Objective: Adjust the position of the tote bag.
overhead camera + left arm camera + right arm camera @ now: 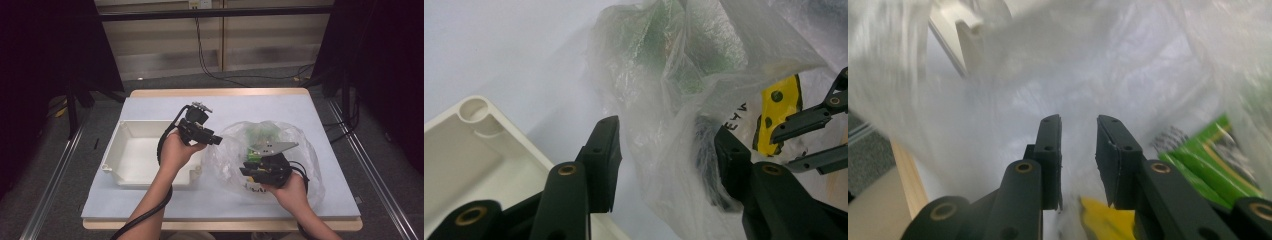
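Plastic bag (270, 155) of packets being worked at, white bin (145, 152) not yet filled.

Clear and crumpled, the bag lies on the surface (300, 107) at about 3 o'clock from the bin, green and yellow packets inside it. Left hand-held gripper (666, 150) stands spread at the bag's edge, film between the jaws but apparently unpinched. Right hand-held gripper (1079, 150), pushed into the film, has its jaws slightly apart, gripping nothing clearly. Nothing is out yet; emptying probably remains. Black letters on one packet are too partial to read.
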A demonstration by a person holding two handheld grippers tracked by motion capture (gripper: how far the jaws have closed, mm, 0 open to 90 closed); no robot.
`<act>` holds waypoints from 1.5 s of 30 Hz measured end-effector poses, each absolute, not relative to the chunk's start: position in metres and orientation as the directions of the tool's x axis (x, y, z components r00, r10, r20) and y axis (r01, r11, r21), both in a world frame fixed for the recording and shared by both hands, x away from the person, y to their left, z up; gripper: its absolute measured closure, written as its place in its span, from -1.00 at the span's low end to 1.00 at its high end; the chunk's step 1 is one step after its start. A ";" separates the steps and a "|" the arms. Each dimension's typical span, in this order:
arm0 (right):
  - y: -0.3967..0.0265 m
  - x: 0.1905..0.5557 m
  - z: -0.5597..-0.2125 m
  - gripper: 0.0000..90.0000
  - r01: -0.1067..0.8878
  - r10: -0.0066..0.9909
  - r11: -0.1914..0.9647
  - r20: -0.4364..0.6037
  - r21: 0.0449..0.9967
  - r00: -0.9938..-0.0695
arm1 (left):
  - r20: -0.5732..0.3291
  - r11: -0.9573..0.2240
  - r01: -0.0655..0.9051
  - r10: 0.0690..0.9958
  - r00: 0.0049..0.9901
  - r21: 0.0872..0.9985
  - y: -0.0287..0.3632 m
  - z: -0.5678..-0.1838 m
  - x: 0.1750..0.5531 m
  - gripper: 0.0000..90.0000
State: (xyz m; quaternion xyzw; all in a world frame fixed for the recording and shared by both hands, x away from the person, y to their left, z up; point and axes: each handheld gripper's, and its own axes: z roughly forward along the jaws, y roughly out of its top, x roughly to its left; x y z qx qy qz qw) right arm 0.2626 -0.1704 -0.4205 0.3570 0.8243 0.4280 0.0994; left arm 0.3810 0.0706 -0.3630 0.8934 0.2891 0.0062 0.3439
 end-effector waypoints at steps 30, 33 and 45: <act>-0.150 0.276 -0.428 0.98 0.510 0.648 0.385 0.168 0.769 -0.743 | -0.190 -0.609 0.491 0.492 0.850 0.623 0.069 -0.356 0.342 -0.47; -0.155 0.277 -0.422 0.98 0.509 0.657 0.383 0.160 0.770 -0.737 | -0.200 -0.605 0.501 0.496 0.845 0.618 0.069 -0.362 0.341 -0.46; -0.167 0.284 -0.410 0.91 0.506 0.670 0.369 0.154 0.780 -0.726 | -0.183 -0.612 0.479 0.482 0.857 0.629 0.078 -0.365 0.343 0.19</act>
